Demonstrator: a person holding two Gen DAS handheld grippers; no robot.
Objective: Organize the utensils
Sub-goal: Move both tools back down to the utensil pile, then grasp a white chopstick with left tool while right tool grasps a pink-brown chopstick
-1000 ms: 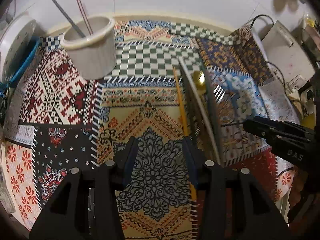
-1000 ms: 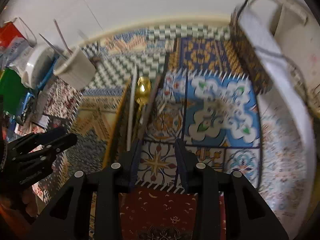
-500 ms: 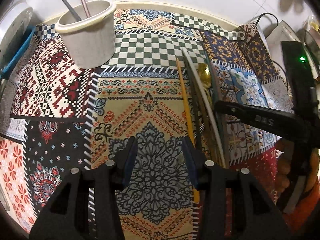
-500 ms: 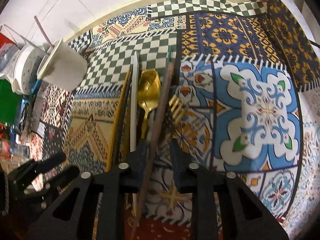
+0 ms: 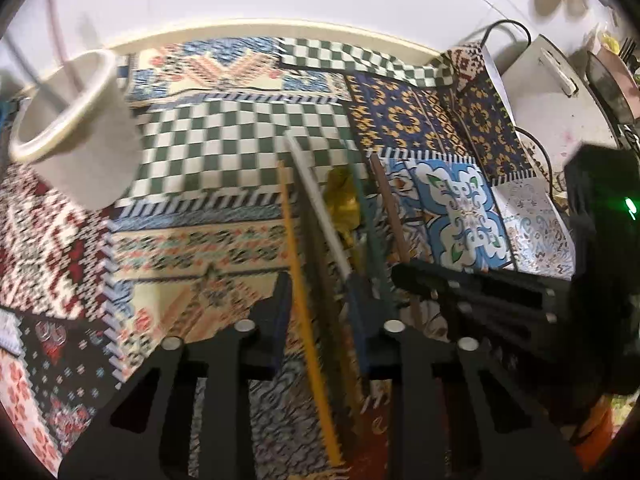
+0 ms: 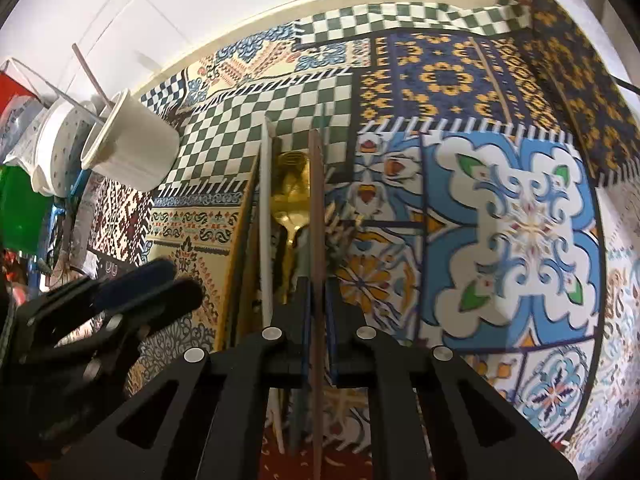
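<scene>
Several utensils lie side by side on the patterned cloth: a yellow chopstick [image 5: 298, 264], a white chopstick [image 6: 265, 216], a gold spoon [image 6: 291, 196], a dark green stick [image 5: 370, 236] and a brown chopstick [image 6: 316, 216]. My right gripper [image 6: 316, 300] is shut on the brown chopstick, which runs between its pads. My left gripper [image 5: 320, 308] is open above the yellow chopstick and holds nothing. A white cup [image 5: 76, 132] with sticks in it stands at the far left; it also shows in the right wrist view [image 6: 132, 152].
The patchwork cloth [image 6: 520, 220] covers the table up to a white wall. A white perforated container [image 6: 56, 148] and green item [image 6: 20, 208] sit left of the cup. A white box with cables [image 5: 548, 92] stands at the right.
My right gripper has moved in over the utensil row and closed on the brown chopstick. My left gripper has shifted right, over the yellow chopstick.
</scene>
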